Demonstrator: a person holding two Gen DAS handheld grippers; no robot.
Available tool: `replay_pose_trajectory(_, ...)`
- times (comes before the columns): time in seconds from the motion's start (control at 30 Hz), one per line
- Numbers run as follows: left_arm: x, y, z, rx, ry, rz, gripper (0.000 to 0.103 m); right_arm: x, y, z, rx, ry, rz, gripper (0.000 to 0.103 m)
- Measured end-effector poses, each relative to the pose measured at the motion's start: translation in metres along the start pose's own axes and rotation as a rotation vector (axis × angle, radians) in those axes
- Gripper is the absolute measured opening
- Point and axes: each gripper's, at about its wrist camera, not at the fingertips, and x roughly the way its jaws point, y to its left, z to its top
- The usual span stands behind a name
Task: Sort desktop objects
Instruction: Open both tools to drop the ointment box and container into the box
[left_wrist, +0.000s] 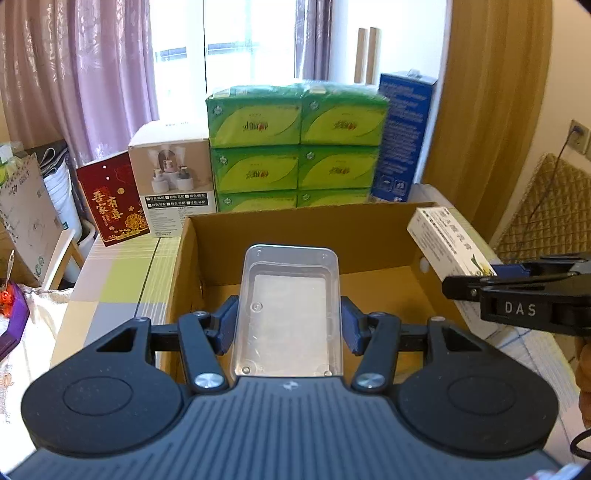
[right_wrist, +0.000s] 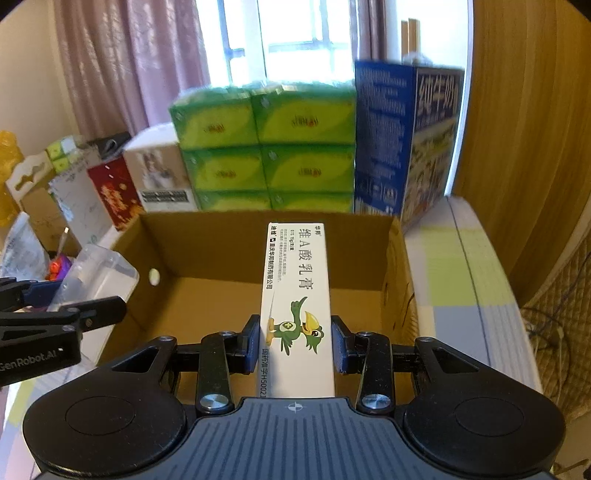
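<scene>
My left gripper (left_wrist: 289, 325) is shut on a clear plastic container (left_wrist: 290, 306), held above the open cardboard box (left_wrist: 295, 225). My right gripper (right_wrist: 294, 341) is shut on a white ointment carton (right_wrist: 297, 295) printed with a green bird, also held over the cardboard box (right_wrist: 207, 236). In the left wrist view the ointment carton (left_wrist: 448, 243) and the right gripper (left_wrist: 517, 291) hang over the box's right wall. In the right wrist view the clear container (right_wrist: 98, 277) and the left gripper (right_wrist: 55, 321) sit at the box's left wall. The box floor looks bare.
Behind the box stands a stack of green tissue packs (left_wrist: 295, 147), a blue milk carton box (left_wrist: 402, 136), a white appliance box (left_wrist: 173, 184) and a red gift box (left_wrist: 110, 199). A checked cloth covers the table (right_wrist: 461, 266). Clutter lies at the left edge (left_wrist: 14, 306).
</scene>
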Motion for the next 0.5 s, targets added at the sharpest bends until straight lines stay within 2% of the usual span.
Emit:
replay_pose_trajectory(0.37, 0.047, 0.0, -0.005, -0.028, 0.05, -0.027, 0.051, 0.038, 0.001, -0.003, -0.007, 0.043, -0.014, 0.035)
replay_pose_trajectory(0.5, 0.05, -0.002, -0.009, -0.03, 0.04, -0.049, 0.059, 0.04, 0.004, -0.004, -0.021, 0.022, -0.015, 0.037)
